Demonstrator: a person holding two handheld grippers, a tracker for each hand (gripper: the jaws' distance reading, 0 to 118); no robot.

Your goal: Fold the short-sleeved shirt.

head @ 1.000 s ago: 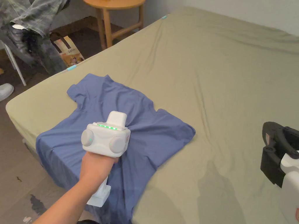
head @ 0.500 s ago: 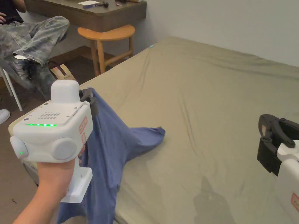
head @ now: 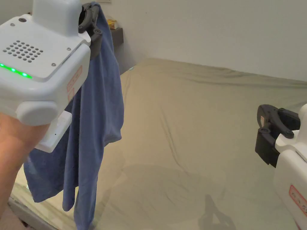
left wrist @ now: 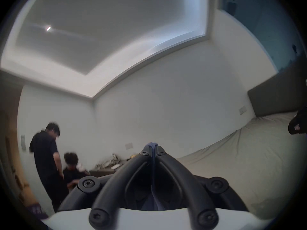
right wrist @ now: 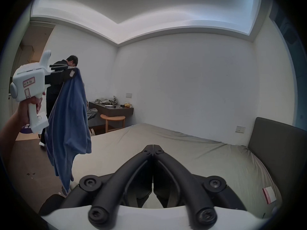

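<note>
Blue short-sleeved cotton shirt [head: 99,98] lifted clear above the olive-sheeted bed [head: 195,134].

Head view: left claw [head: 93,18] raised, shirt hanging from it; right claw [head: 265,124] low at right. Left gripper view: jaws clamped on a blue fold [left wrist: 153,145]. Right gripper view: right claw [right wrist: 153,146] closed, empty; shirt [right wrist: 69,117] dangles beside the bed's edge [right wrist: 108,137].
</note>
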